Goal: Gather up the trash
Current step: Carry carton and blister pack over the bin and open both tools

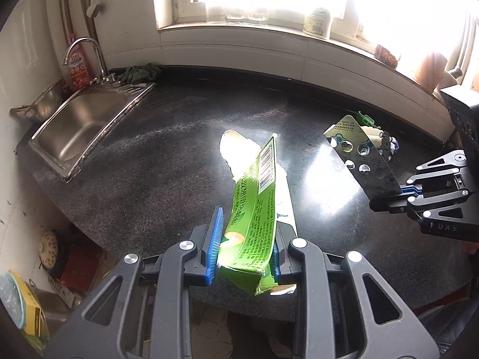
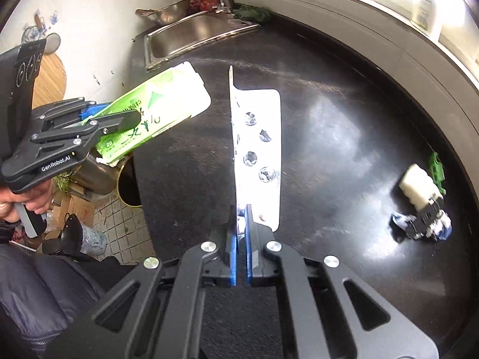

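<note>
Trash, a flattened green cardboard carton (image 1: 254,218), is clamped in the left hand-held gripper (image 1: 245,248) above the dark speckled bench (image 1: 149,164); the right hand-held gripper (image 2: 240,224) pinches a silver blister pack (image 2: 260,152) by its edge, which may slip free.

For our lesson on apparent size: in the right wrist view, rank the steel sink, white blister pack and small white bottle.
1. White blister pack, nearest the camera.
2. Steel sink.
3. Small white bottle.

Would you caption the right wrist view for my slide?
Right gripper pinching an empty blister pack above the black counter.
</note>
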The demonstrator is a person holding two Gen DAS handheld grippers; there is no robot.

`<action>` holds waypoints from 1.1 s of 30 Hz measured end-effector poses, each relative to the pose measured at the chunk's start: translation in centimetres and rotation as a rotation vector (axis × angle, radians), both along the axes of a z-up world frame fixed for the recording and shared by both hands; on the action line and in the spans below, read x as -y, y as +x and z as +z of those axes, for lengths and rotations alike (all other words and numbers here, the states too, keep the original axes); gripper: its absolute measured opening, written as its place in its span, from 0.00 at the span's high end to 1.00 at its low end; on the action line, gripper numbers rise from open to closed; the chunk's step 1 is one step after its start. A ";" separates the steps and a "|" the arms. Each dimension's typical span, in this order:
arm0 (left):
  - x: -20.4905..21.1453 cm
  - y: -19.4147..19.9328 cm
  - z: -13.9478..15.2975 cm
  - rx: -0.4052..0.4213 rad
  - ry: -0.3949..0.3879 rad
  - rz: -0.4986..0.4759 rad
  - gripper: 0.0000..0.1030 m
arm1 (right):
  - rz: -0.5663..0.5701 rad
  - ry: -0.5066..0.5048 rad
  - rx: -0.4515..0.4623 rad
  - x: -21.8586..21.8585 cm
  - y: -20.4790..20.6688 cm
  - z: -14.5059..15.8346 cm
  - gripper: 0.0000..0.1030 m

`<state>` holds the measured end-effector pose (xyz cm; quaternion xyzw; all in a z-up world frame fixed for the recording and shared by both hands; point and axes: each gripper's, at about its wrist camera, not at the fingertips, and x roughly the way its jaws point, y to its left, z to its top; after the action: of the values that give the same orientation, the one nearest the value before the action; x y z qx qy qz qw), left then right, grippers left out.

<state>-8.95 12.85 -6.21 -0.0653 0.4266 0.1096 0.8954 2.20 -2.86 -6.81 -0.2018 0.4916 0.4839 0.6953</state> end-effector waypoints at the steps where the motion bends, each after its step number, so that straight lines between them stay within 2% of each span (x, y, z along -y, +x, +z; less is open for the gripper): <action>1: -1.0 -1.1 0.0 -0.001 0.004 0.030 0.74 | 0.027 0.006 -0.002 -1.6 -0.6 0.2 0.95; 10: -10.0 -12.2 -2.1 -0.078 0.029 0.328 0.74 | 0.311 0.046 -0.088 -16.5 -9.2 0.4 0.95; 16: -14.9 -18.6 -6.4 -0.144 -0.034 0.498 0.74 | 0.450 0.003 -0.188 -25.3 -14.7 -2.6 0.95; 24: -20.3 -22.0 -14.0 -0.183 -0.151 0.617 0.74 | 0.466 -0.132 -0.322 -33.8 -18.5 -10.0 0.95; 28: -22.7 -22.2 -16.7 -0.172 -0.214 0.653 0.74 | 0.459 -0.186 -0.338 -37.3 -18.9 -12.8 0.95; 33: -25.1 -22.2 -19.6 -0.197 -0.269 0.665 0.74 | 0.448 -0.231 -0.339 -40.2 -19.2 -15.0 0.95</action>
<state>-31.12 37.98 -25.77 -0.3066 0.4769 0.3435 0.7487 -16.97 37.29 -21.79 -0.2994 0.5959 0.5928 0.4515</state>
